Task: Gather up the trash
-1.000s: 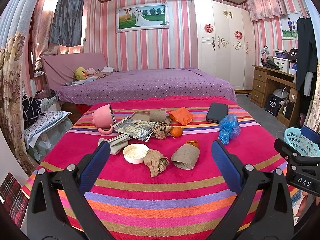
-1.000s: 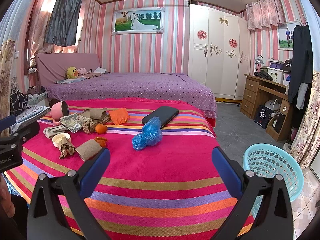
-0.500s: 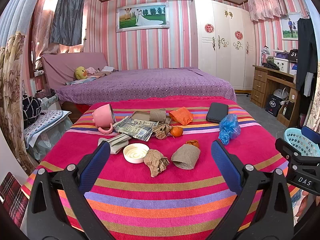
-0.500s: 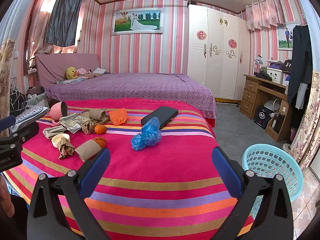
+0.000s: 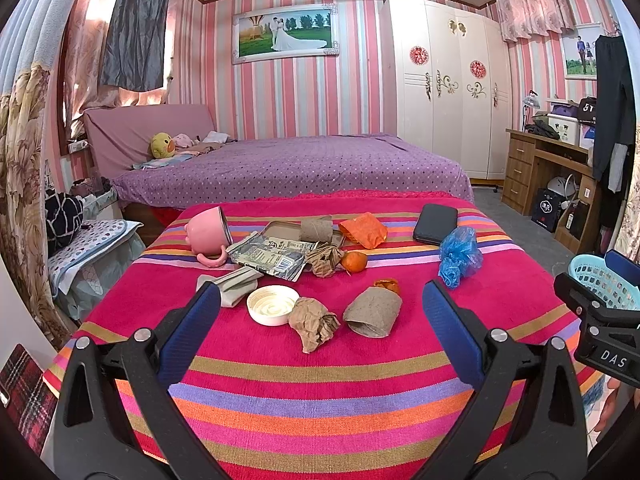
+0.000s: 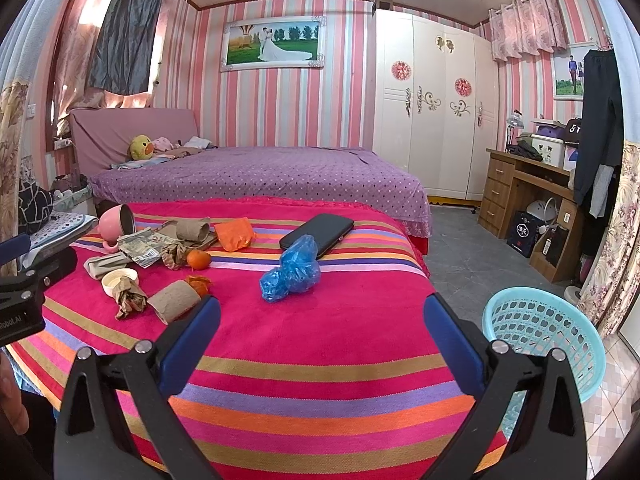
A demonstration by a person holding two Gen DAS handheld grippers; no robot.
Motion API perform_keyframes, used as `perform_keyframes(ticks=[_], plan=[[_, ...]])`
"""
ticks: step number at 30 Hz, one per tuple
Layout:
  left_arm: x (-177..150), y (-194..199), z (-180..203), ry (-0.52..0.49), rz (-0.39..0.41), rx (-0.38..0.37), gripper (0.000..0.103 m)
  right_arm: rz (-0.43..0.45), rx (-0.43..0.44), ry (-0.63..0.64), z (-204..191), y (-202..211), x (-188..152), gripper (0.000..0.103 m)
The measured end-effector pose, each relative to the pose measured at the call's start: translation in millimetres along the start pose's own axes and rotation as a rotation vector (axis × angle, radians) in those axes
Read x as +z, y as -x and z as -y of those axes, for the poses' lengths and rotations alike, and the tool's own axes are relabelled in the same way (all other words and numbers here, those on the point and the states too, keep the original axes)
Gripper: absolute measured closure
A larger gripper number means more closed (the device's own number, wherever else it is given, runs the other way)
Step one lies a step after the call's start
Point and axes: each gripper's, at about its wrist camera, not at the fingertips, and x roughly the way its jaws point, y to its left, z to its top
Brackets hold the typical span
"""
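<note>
Nothing of note has changed over the last second: both my tools hang where they were above the near edge of the striped pink, orange and purple bedcover, so I judge collection has not begun and every piece is still to be lifted. My left gripper stands wide open and holds nothing; my right gripper is likewise spread wide and empty. Just ahead of the left tool, between its fingers, lie a crumpled brown paper wad, touching a white round plastic lid on its left, and a flattened grey-brown cardboard tube on its right with a scrap of orange peel just behind it. Further on lie a printed grey packet, a second brown wad, a whole orange fruit and an orange wrapper. Ahead of the right tool sits a crumpled blue plastic bag, touching a black flat case. The turquoise perforated plastic basket stands on the floor to the right of that tool, empty as far as I can see; I take it for the bin.
</note>
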Motion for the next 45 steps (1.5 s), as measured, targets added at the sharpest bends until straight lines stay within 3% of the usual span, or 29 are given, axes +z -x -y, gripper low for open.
perform_keyframes(ticks=[32, 45], plan=[[-7, -7, -4, -0.019, -0.001, 0.042, 0.005, 0.009, -0.016, 0.008, 9, -6, 1, 0.004], [3, -20, -20, 0.017, -0.05, 0.029, 0.006, 0.015, 0.021, 0.021, 5, -12, 8, 0.004]])
